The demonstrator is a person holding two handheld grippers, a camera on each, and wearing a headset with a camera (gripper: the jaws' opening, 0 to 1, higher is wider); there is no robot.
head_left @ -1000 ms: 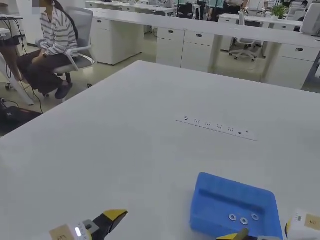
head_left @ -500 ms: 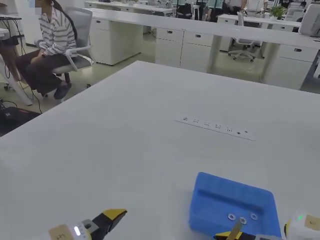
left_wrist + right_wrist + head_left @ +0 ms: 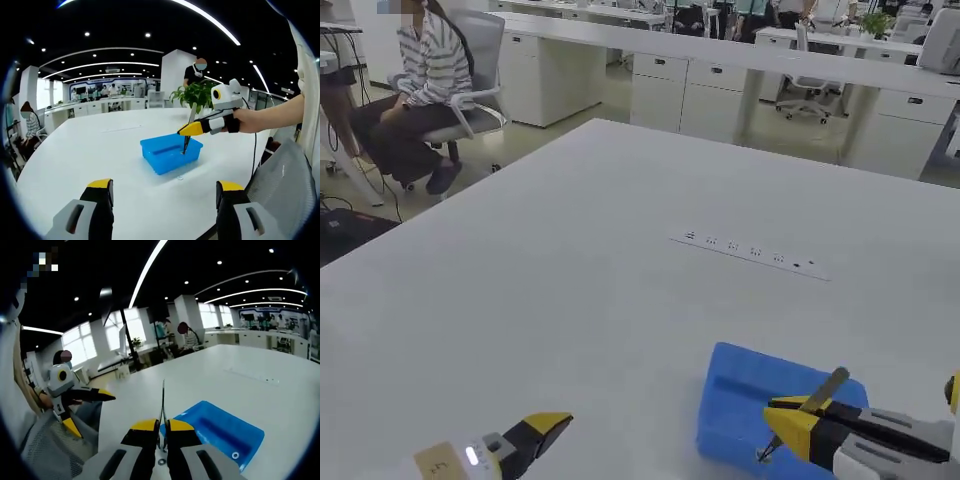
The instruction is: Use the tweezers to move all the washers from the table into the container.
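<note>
Just beside the container (image 3: 220,432), a washer (image 3: 161,461) lies under the tweezers (image 3: 163,407) pinched in the right gripper (image 3: 159,424)'s fingers; the left gripper (image 3: 162,185)'s are spread.

Table (image 3: 570,300): white, smooth and matt, not shiny.
Container (image 3: 735,400): blue plastic, smooth, with a soft shine.
Tweezers (image 3: 827,387): thin grey metal, a bit dull.
Washer (image 3: 235,455): small ring of silvery metal, shiny.
Right gripper (image 3: 161,427): hard smooth plastic, yellow at the tips, grey behind.
Left gripper (image 3: 164,184): the same hard plastic, yellow, black and grey.
</note>
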